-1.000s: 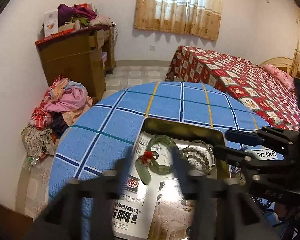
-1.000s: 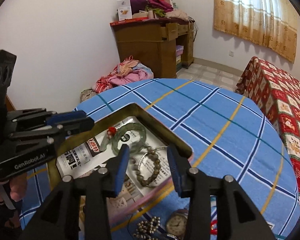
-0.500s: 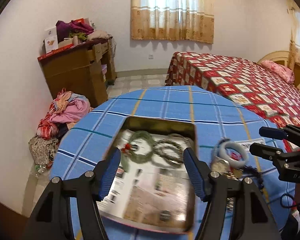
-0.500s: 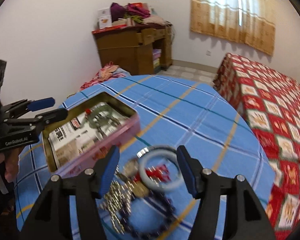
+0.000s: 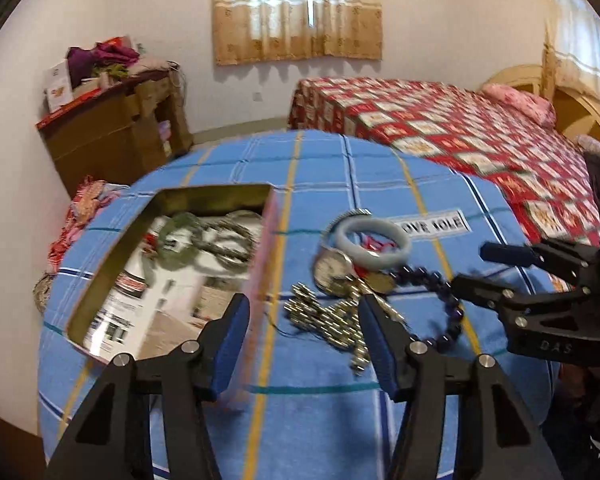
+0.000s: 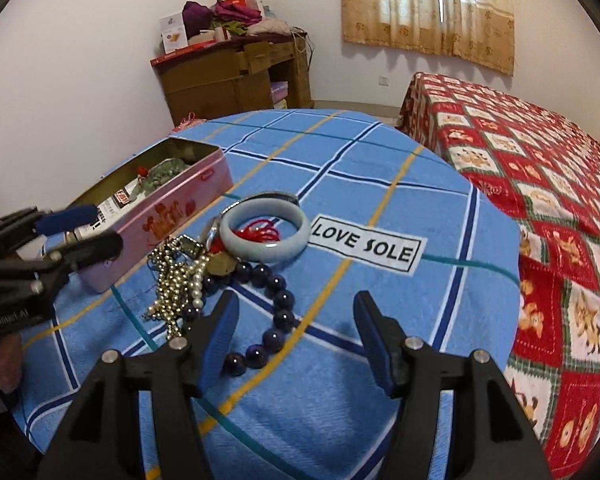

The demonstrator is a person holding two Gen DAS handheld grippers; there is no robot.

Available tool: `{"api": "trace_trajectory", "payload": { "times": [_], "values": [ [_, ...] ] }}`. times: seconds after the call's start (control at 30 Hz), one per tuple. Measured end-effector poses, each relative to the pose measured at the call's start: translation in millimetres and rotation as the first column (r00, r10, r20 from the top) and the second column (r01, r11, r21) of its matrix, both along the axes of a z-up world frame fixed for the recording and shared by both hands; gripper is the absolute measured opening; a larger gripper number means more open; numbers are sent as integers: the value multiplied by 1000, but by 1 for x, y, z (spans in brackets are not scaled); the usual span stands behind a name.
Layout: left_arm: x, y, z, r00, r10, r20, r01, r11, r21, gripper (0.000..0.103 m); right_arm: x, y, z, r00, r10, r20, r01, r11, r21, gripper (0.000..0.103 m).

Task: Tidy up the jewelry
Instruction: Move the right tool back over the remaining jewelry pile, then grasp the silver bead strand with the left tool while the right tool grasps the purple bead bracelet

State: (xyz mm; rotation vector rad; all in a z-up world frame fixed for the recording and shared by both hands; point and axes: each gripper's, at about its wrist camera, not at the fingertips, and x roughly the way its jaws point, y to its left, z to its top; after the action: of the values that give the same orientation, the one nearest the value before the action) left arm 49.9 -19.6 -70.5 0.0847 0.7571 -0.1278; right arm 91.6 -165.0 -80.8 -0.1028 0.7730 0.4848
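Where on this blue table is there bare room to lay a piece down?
Bare cloth lies beyond the LOVE SOLE label toward the bed, and behind the pink tin. Crowded: the jewelry pile beside the tin.

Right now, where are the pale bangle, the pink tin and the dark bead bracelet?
pale bangle (image 6: 266, 234): right wrist view, on its near rim.
pink tin (image 6: 168, 216): right wrist view, on its long pink side wall.
dark bead bracelet (image 6: 278, 304): right wrist view, on a bead along its right-hand curve.
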Motion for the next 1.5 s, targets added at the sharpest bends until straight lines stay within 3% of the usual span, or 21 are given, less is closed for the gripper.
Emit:
{"api": "trace_trajectory", "payload": {
  "times": [0.23,0.37,0.43,0.57,1.23,1.5],
  "values": [
    [10,-17,-21,997,-35,-66,35,999,9,38,-4,-1,-7,1000,-2,9,2,1000,-5,63],
    [21,-21,-34,991,-60,-121,57,998,-22,37,-3,-1,-9,1000,-8,3,8,1000,-10,63],
    [25,-21,-38,986,-67,-151,61,997,-43,25,-2,0,-11,1000,-7,1,7,1000,-14,63],
    [18,-19,-34,988,-85,-130,78,995,-61,4,-4,2,-13,1000,0,-1,0,1000,-21,63],
    [-19,24,44,995,-43,86,58,982,-182,4,-2,6,-15,1000,10,-18,-10,999,-40,62],
    [-23,21,51,993,-44,113,62,985,-161,4,5,11,-21,999,10,-51,-13,998,-57,48]
  ]
}}
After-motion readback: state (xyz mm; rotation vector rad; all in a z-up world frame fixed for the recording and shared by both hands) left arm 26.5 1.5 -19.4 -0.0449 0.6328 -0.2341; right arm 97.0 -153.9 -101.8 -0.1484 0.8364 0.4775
